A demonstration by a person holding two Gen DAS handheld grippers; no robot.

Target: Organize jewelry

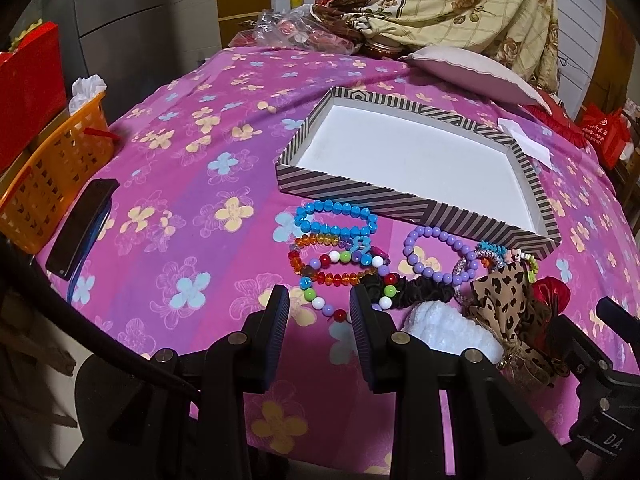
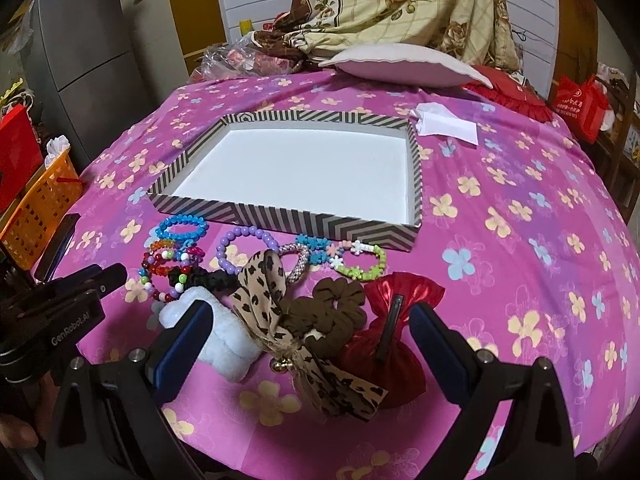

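Observation:
An empty striped box (image 1: pixel 360 192) (image 2: pixel 280 216) with a white floor lies on the pink flowered cloth. In front of it are a blue bead bracelet (image 1: pixel 336 220), a purple bead bracelet (image 1: pixel 436 256), a multicolour bead bracelet (image 1: pixel 348 276) and a green flower bracelet (image 2: pixel 360 264). Nearer lie a black scrunchie (image 1: pixel 416 288), a white fluffy scrunchie (image 2: pixel 228 336), a leopard bow (image 2: pixel 264 280), a brown scrunchie (image 2: pixel 332 304) and a red bow clip (image 2: pixel 420 288). My left gripper (image 1: pixel 320 312) is open above the multicolour bracelet's near beads. My right gripper (image 2: pixel 310 320) stands wide open over the scrunchies and bows.
An orange basket (image 1: pixel 52 184) and a dark phone (image 1: pixel 80 228) sit at the cloth's left edge. A pink pillow (image 2: pixel 400 64), a folded white paper (image 2: pixel 444 124) and a heaped quilt (image 2: pixel 400 0) lie behind the box. Bare cloth stretches to the right.

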